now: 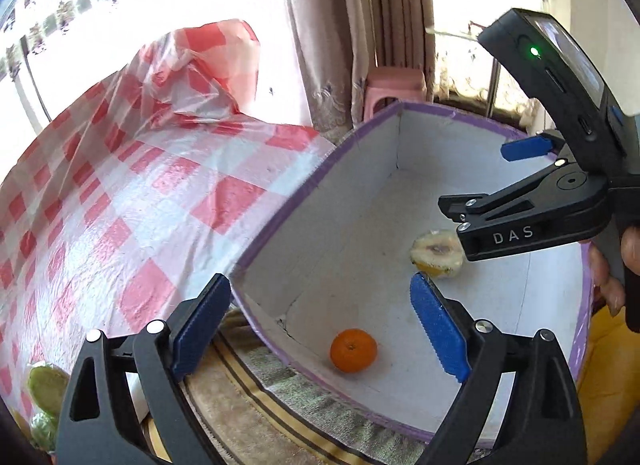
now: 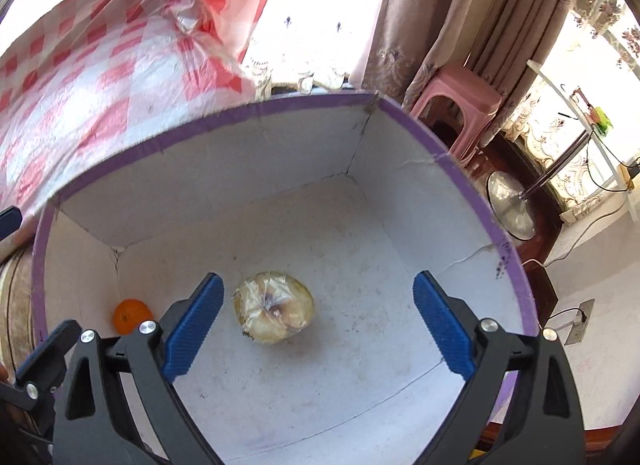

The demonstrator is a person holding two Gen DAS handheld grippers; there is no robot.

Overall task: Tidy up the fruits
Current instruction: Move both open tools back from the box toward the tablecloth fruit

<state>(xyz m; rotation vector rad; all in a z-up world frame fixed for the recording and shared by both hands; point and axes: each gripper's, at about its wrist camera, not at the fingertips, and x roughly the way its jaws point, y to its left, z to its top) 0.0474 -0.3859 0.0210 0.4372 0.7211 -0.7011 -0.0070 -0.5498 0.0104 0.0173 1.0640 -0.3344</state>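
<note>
We see a white box (image 2: 280,209) (purple-edged rim) carrying an orange (image 2: 132,315) near one corner and a plastic-wrapped pale fruit (image 2: 274,313) mid-floor; beside the box, a red-checked cloth covers the surface (image 1: 132,193).

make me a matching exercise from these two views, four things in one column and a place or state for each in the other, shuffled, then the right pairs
Things
1. orange
2. wrapped pale fruit
3. right gripper
4. green fruits

Places or states
A. outside the box, on the checked cloth
B. on the box floor, close to a corner
C. open, nothing between its pads
D. on the box floor, below the right gripper's open jaws

Pairs: 1-B, 2-D, 3-C, 4-A
</note>
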